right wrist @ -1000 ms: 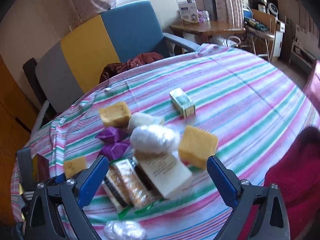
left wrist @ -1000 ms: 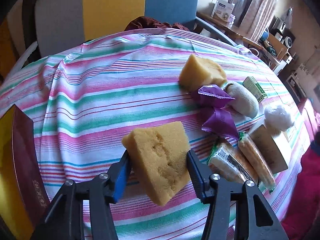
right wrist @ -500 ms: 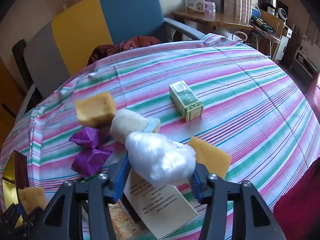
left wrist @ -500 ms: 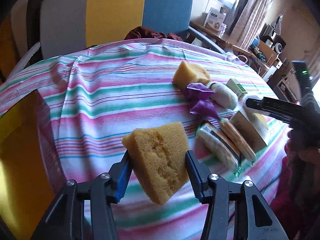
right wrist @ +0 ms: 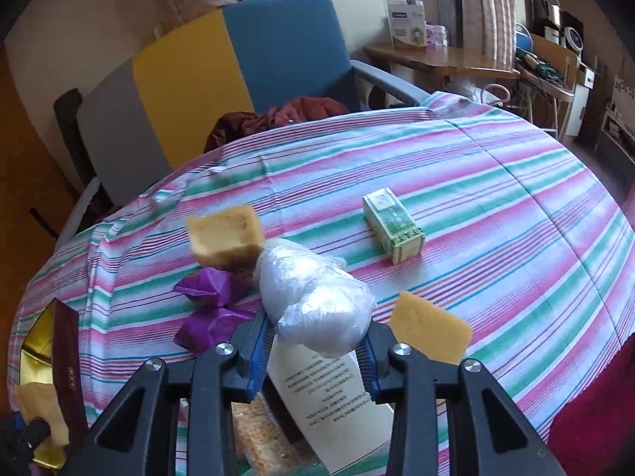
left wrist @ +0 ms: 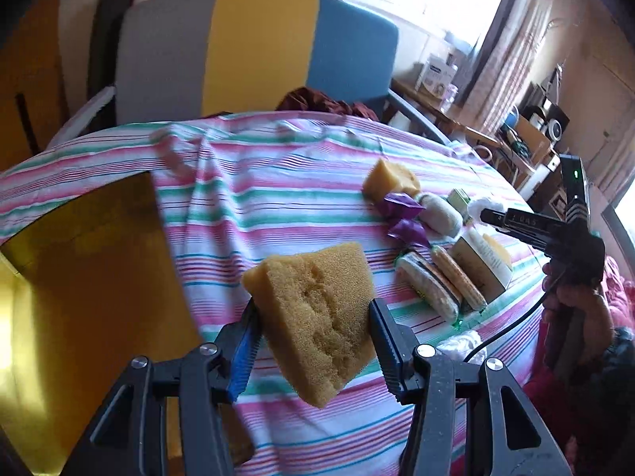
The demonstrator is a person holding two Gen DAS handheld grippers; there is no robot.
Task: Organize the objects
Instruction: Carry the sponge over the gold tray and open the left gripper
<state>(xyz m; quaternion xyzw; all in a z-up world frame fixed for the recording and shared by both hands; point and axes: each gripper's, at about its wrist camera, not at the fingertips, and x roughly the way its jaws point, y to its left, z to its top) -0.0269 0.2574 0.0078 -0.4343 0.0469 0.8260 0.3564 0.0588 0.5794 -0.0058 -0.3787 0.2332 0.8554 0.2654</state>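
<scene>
Left gripper [left wrist: 313, 333]: clenched on a wedge of yellow sponge [left wrist: 317, 317], both pads pressing its sides; the wedge hangs clear of the striped tablecloth [left wrist: 246, 206].

Right gripper [right wrist: 313, 341]: jaws closing on a white plastic-wrapped bundle [right wrist: 317, 301]; the pads already bear on its lower flanks. In the left wrist view this gripper sits at the right edge of the frame, a hand [left wrist: 575, 309] around its handle.

Box: a gold-lined box [left wrist: 79, 285] with a dark red wall [right wrist: 67, 361] fills the left side of the left wrist view; in the right wrist view it is at the lower left edge.

Key relation: the box lies left of and below the held wedge, just beside the left gripper and well apart from the right one. The left hand is plainly the nearer.

Wedge axis: the long edge slants from upper left to lower right between the jaws, thin point downward.

Bundle axis: it runs from upper left to lower right in the right wrist view, gripped at its nearer end.

Bundle's neighbours: a printed white carton [right wrist: 337, 396] below it, a sponge block [right wrist: 226, 238] and a purple wrapper [right wrist: 210, 305] to its left, a sponge slab [right wrist: 432, 329] to its right, a green box [right wrist: 393, 230] beyond.

Likely step: probably the wedge goes into the box, if that is the collecting place; the bundle would have to cross the whole pile to follow.
</scene>
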